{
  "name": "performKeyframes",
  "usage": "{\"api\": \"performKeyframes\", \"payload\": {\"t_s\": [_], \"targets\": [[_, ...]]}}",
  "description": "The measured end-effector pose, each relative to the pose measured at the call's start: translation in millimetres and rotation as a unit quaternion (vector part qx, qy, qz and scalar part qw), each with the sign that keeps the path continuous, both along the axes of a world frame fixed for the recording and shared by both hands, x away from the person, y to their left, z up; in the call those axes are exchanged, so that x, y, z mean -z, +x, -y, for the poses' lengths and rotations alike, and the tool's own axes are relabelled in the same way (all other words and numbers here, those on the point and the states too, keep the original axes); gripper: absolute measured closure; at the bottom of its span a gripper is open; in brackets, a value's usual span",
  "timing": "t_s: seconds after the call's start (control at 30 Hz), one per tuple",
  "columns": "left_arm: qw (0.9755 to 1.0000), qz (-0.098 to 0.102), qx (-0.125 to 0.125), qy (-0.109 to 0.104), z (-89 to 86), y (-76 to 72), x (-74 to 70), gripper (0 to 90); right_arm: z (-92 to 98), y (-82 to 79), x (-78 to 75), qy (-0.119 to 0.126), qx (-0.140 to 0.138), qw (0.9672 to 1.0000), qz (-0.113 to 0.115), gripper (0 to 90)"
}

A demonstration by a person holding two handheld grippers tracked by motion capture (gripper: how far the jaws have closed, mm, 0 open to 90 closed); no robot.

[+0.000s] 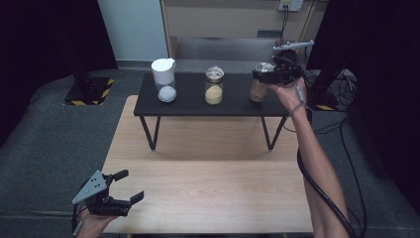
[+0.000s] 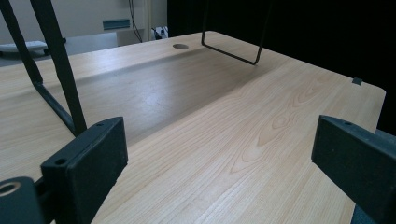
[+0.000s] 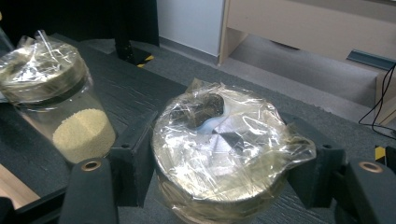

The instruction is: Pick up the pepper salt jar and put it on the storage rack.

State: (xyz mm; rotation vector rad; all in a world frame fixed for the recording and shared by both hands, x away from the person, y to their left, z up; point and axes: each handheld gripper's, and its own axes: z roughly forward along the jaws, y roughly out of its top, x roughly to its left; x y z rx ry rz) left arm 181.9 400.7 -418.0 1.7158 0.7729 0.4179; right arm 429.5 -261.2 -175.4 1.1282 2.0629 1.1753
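Three jars stand on a low black shelf point(image 1: 190, 106) at the far side of the wooden table point(image 1: 208, 193). The right one, a brown-filled jar point(image 1: 258, 89) with a plastic-wrapped lid point(image 3: 219, 144), has my right gripper point(image 1: 267, 74) shut around its top; both pads press on the lid's sides in the right gripper view. The middle jar point(image 1: 214, 85) holds yellow grains point(image 3: 84, 133) and is also wrapped on top. At the left stands a jar with a white lid point(image 1: 164, 79) and white contents. My left gripper point(image 1: 126, 186) hovers open at the table's near left corner, nothing between its pads point(image 2: 93, 158).
The shelf rests on thin black wire legs point(image 2: 60, 70) over the table. A hole point(image 2: 180, 46) is in the tabletop near the far edge. Dark curtains, a striped base point(image 1: 89, 91) and cables point(image 1: 341, 129) surround the table.
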Motion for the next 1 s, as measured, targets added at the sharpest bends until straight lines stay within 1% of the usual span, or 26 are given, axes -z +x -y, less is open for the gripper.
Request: {"api": "performKeyframes", "payload": {"t_s": [0.23, 1.0], "targets": [[1.0, 0.0, 0.001, 0.0, 0.2, 0.2, 0.0, 2.7, -0.9, 3.9, 3.5, 0.0, 0.003, 1.0, -0.006, 34.1], [1.0, 0.0, 0.001, 0.001, 0.3, 0.1, -0.1, 2.7, -4.2, 7.2, 10.1, -0.011, 0.004, 0.9999, -0.008, 34.0]]}}
